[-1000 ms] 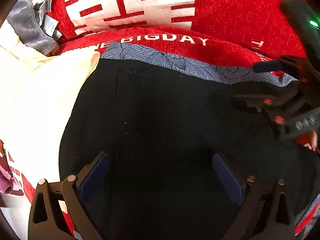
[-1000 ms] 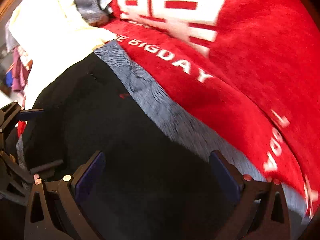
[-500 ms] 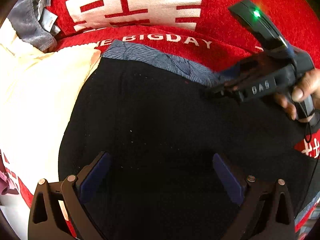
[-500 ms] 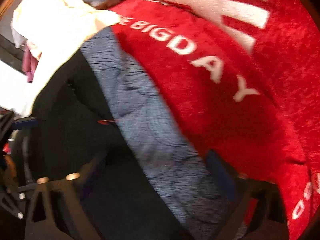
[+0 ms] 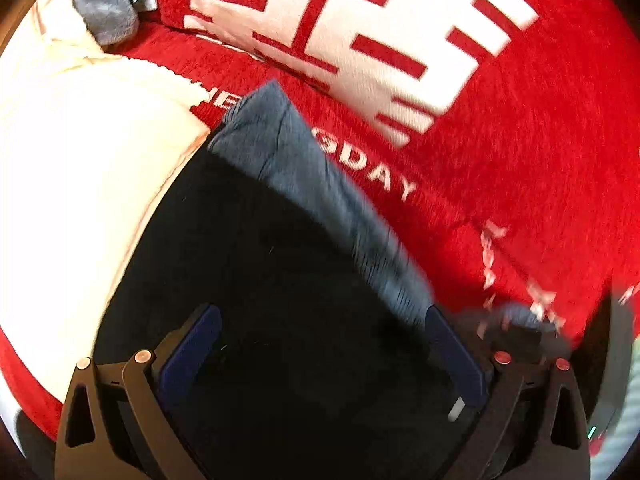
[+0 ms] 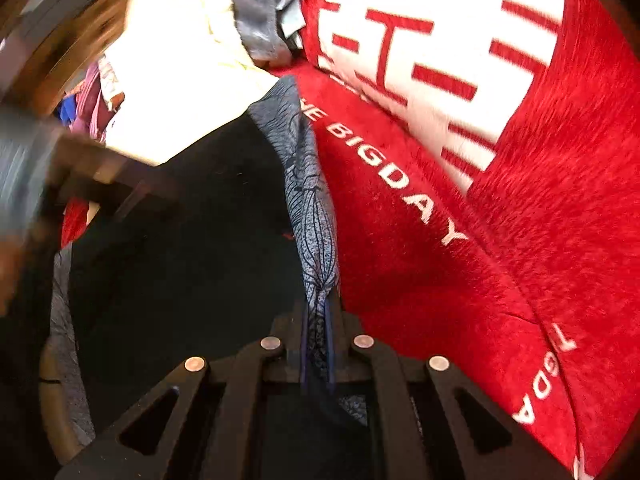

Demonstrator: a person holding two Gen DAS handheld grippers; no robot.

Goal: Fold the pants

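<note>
Black pants [image 5: 280, 280] with a grey-blue leaf-patterned lining edge [image 5: 320, 200] lie on a red blanket [image 5: 520, 160]. My left gripper [image 5: 320, 356] is open, its blue pads either side of the black cloth, close above it. In the right wrist view the pants [image 6: 192, 248] lie at the left, and my right gripper [image 6: 316, 344] is shut on the patterned edge [image 6: 312, 208], which runs taut away from the jaws. The other gripper shows as a blur at the left [image 6: 48, 168].
The red blanket [image 6: 500, 220] has white characters and "THE BIGDAY" lettering. A cream garment [image 5: 80, 180] lies left of the pants, a grey plush piece [image 5: 104, 12] beyond it. Coloured clothes [image 6: 92, 92] sit at the far left.
My right gripper has closed on the pants' patterned edge, where it was open over the cloth. The left view has swung left and nearer the edge; its jaws stay open.
</note>
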